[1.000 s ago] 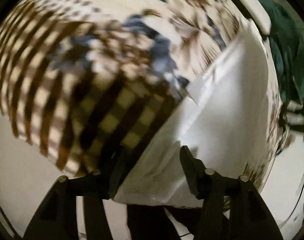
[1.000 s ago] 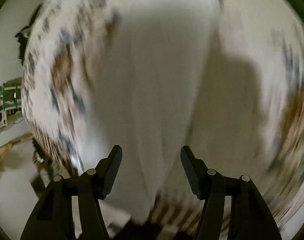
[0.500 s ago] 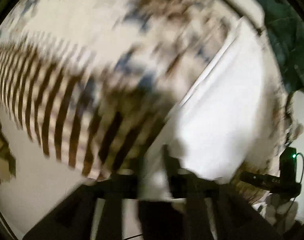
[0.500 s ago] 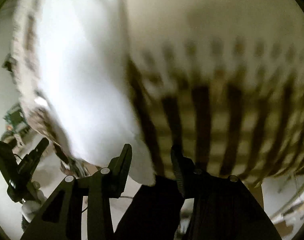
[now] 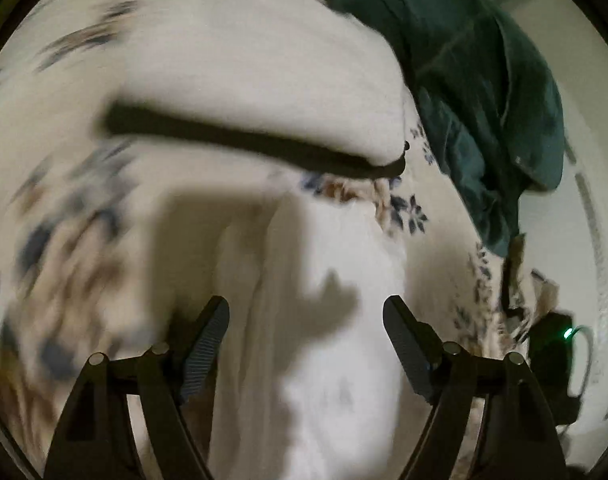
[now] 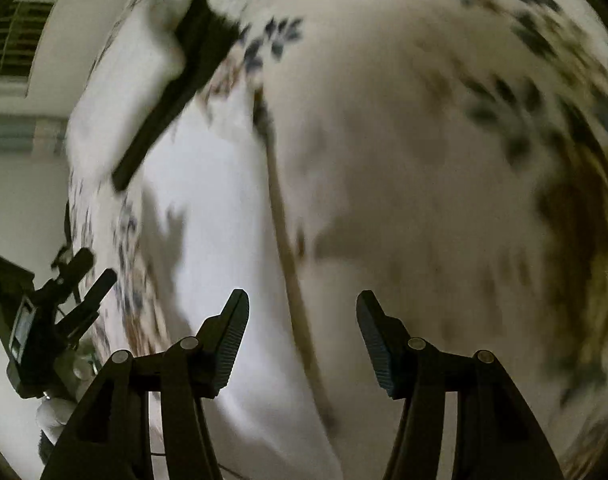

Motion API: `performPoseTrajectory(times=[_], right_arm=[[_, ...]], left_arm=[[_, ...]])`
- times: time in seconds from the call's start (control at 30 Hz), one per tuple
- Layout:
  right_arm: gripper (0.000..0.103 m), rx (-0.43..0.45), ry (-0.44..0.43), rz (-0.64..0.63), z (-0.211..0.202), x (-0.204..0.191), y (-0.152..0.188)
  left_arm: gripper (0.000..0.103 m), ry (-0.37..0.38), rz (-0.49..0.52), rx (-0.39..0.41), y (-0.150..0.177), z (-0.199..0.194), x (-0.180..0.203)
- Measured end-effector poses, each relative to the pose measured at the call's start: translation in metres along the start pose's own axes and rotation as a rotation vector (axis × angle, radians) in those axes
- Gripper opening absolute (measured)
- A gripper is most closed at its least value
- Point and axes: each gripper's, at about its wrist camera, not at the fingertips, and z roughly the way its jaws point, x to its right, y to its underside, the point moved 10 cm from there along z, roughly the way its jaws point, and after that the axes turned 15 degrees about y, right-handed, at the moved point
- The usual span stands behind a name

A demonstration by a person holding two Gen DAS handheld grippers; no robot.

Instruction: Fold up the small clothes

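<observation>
No brand, label or lettering can be read in either view; both are soft with motion blur. The left gripper (image 5: 306,332) has its two fingers spread wide apart with nothing between the pads, and it hangs over the floral garment (image 5: 312,360), a pale cloth printed with blue and brown flowers that fills nearly the whole left wrist view. A smooth white panel of that garment lies directly ahead of the fingers, crossed by the shadow of a gripper, and a dark band (image 5: 255,144) runs across the cloth above it; whether this is a trim, a gap under a fold or a shadow cannot be told. A crumpled green garment (image 5: 484,80) lies at the upper right, its lower edge overlapping the floral cloth. At the right edge a black device with a small green light (image 5: 556,344) is partly cut off. The right gripper (image 6: 302,332) is likewise spread open, holding nothing, above the same floral garment (image 6: 424,180), whose print smears into streaks toward the right. The same dark band (image 6: 171,96) slants at upper left. At lower left the other gripper (image 6: 43,320) shows only in part, too dark to read its jaws.
</observation>
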Motion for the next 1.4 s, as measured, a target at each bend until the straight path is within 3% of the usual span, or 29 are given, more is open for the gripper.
performPoseTrajectory(times=[0.03,0.07,0.1,0.27,0.43,0.5,0.57,0.63,0.67,0.77,0.83,0.93,0.97,1.0,1.03,1.1,1.4], right_arm=[[0.058,0.001,0.000,0.007,0.008,-0.007,-0.019],[0.058,0.004,-0.007,0.012,0.013,-0.014,-0.030],[0.058,0.005,-0.018,0.014,0.016,-0.019,-0.044],[0.058,0.016,-0.019,-0.004,0.030,-0.041,-0.084],[0.058,0.003,-0.004,-0.021,0.041,-0.052,-0.095],[0.058,-0.002,-0.004,-0.030,0.047,-0.060,-0.103],[0.059,-0.012,-0.010,-0.043,0.047,-0.061,-0.103],[0.062,-0.022,-0.050,-0.048,0.044,-0.059,-0.100],[0.063,-0.029,-0.068,-0.047,0.045,-0.060,-0.100],[0.066,-0.073,-0.136,-0.042,0.053,-0.068,-0.099],[0.069,-0.099,-0.187,-0.024,0.059,-0.069,-0.103],[0.072,-0.124,-0.282,0.006,0.057,-0.069,-0.107],[0.072,-0.132,-0.319,0.008,0.053,-0.066,-0.110],[0.066,-0.128,-0.350,0.000,0.050,-0.072,-0.111],[0.041,-0.121,-0.338,-0.018,0.051,-0.075,-0.111],[0.012,-0.095,-0.287,-0.051,0.048,-0.079,-0.111],[0.008,0.043,-0.324,-0.114,-0.019,-0.087,-0.092]], left_arm=[[0.052,-0.003,0.025,-0.018,-0.010,0.015,-0.002],[0.022,0.016,0.047,-0.033,-0.018,0.028,-0.003],[0.001,0.008,0.064,-0.061,-0.021,0.037,-0.007],[0.000,0.015,0.116,0.004,-0.033,0.016,-0.013],[0.001,0.020,-0.013,0.023,-0.039,0.005,-0.063],[0.003,0.110,-0.093,0.010,-0.041,0.004,-0.067],[0.016,0.168,-0.168,0.010,-0.045,0.003,-0.072],[0.071,0.237,-0.207,0.029,-0.050,-0.003,-0.075],[0.073,0.254,-0.224,0.042,-0.052,-0.005,-0.078],[0.073,0.311,-0.260,-0.043,-0.043,0.013,-0.081],[0.073,0.316,-0.225,-0.094,-0.040,0.033,-0.070],[0.065,0.251,-0.132,-0.109,-0.043,0.046,-0.058],[0.050,0.239,-0.098,-0.109,-0.046,0.047,-0.053],[0.006,0.223,-0.072,-0.124,-0.047,0.050,-0.049],[0.006,0.216,-0.060,-0.131,-0.047,0.051,-0.047],[0.006,0.200,-0.015,-0.119,-0.050,0.047,-0.040],[0.006,0.228,0.111,-0.012,-0.052,-0.018,0.002]])
